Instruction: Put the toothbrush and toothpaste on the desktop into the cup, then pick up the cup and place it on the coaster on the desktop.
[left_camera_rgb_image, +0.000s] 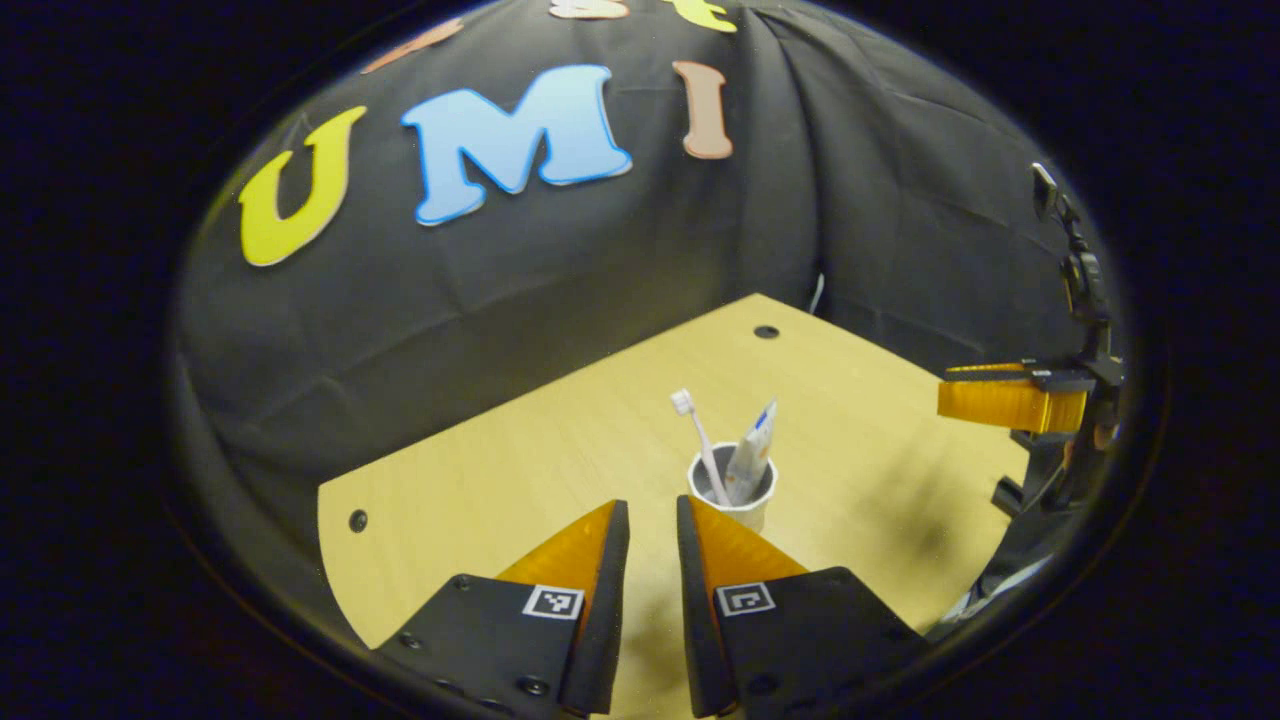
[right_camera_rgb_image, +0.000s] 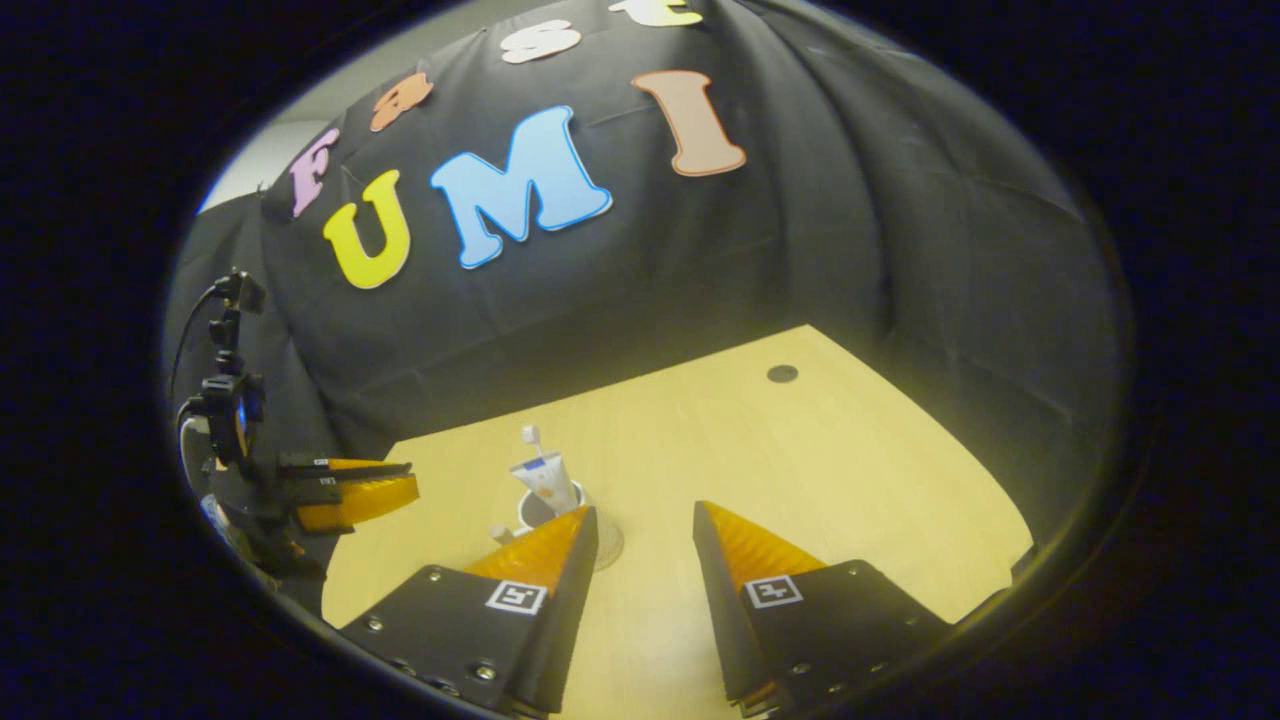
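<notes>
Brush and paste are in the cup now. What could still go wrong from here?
1. The toothbrush and toothpaste stand tall and lean out of the cup; a sideways grip may tip it.
2. In the right gripper view, the right gripper has one finger in front of the cup and the coaster beneath, so their contact is hard to judge.

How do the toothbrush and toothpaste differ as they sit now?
The toothbrush is a thin white stick, bristle head up; the toothpaste is a wide flat tube with blue print. Toothbrush leans left in the left gripper view, toothpaste right. Both stand in the cup, poking above its rim.
</notes>
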